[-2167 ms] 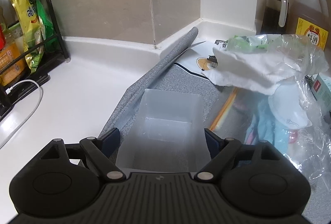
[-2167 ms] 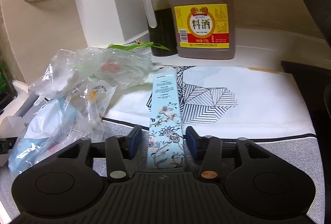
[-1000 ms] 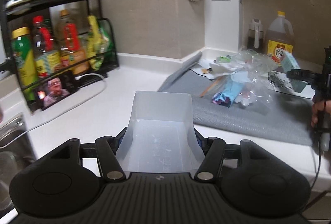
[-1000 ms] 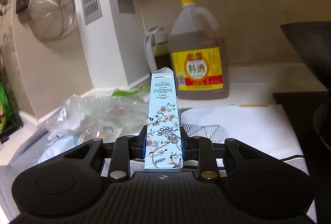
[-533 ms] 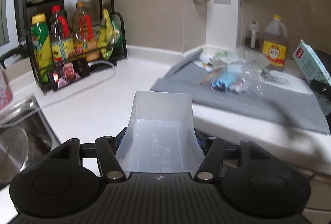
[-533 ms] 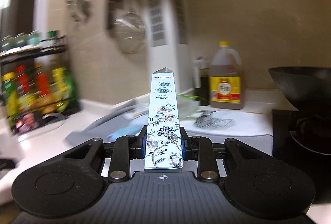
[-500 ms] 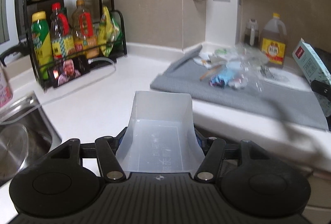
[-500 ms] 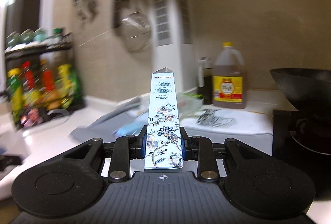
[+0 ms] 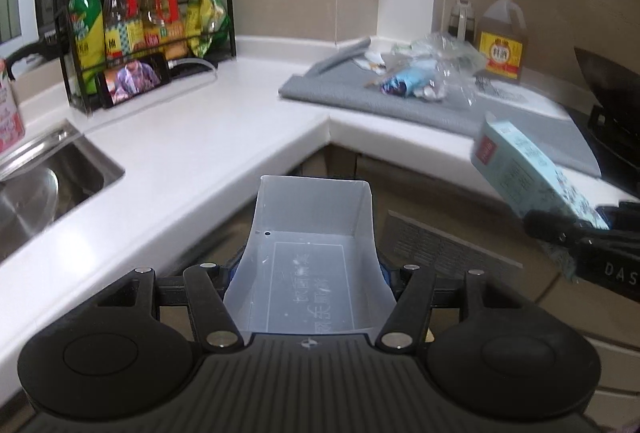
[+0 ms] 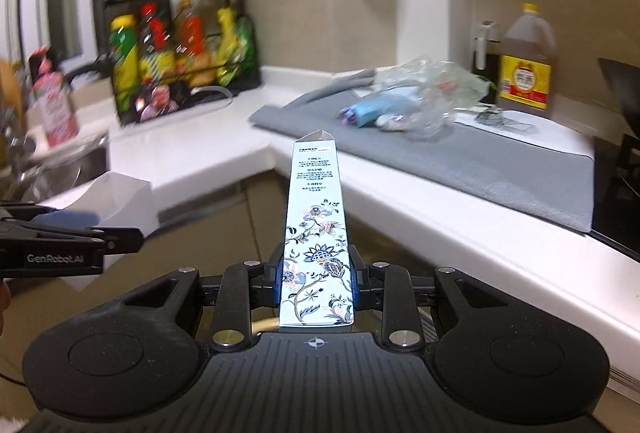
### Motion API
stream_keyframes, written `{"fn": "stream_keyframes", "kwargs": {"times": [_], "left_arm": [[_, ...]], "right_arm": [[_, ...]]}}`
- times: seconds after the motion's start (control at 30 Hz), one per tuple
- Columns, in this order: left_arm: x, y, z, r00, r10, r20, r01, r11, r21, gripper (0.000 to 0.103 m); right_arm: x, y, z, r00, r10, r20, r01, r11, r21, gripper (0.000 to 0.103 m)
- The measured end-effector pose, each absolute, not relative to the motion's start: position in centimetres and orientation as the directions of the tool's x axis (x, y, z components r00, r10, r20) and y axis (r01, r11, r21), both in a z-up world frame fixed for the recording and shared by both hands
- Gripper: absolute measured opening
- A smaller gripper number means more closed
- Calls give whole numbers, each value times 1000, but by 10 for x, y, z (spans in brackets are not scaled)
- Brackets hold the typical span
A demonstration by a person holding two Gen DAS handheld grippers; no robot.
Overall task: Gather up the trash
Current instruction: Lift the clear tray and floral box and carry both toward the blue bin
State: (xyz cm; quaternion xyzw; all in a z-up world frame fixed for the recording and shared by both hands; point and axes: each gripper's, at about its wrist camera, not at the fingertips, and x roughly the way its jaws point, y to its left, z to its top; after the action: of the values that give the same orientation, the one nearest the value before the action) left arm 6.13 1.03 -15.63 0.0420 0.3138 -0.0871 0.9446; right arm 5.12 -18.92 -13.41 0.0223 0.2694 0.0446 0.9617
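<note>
The left gripper (image 9: 310,275) is squeezed shut on a clear tub (image 9: 310,233). Its sides bend in a little where the fingers press, so the grip looks firm. The tub's open end points away from the gripper, out over the floor in front of the counter (image 9: 200,137). It is light and empty, which is likely why a pinch near one end is enough. The right gripper (image 10: 316,275) is closed tight on a box (image 10: 316,233) with blue flowers on it. The fingers hold it low down, and the rest of the box sticks out straight ahead. In the left view the same box (image 9: 524,173) shows off to the right, tilted, away from the counter. Both pieces of trash are held in the air and apart from each other, one per gripper, probably so they can go to a bin together. No bin shows in either view. More trash is on the gray mat (image 9: 460,109): a crinkly clear bag (image 10: 436,89) and a blue wrapper (image 10: 380,107) just beside it. So the job looks only partly done.
</note>
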Motion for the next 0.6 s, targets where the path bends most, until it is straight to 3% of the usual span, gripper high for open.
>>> {"fn": "stream_keyframes", "kwargs": {"times": [0.6], "left_arm": [[50,18,-160,782,-126,-610,191,981,41,65]], "right_arm": [[52,-170,-132,832,127,-540,-130,991,32,31]]}}
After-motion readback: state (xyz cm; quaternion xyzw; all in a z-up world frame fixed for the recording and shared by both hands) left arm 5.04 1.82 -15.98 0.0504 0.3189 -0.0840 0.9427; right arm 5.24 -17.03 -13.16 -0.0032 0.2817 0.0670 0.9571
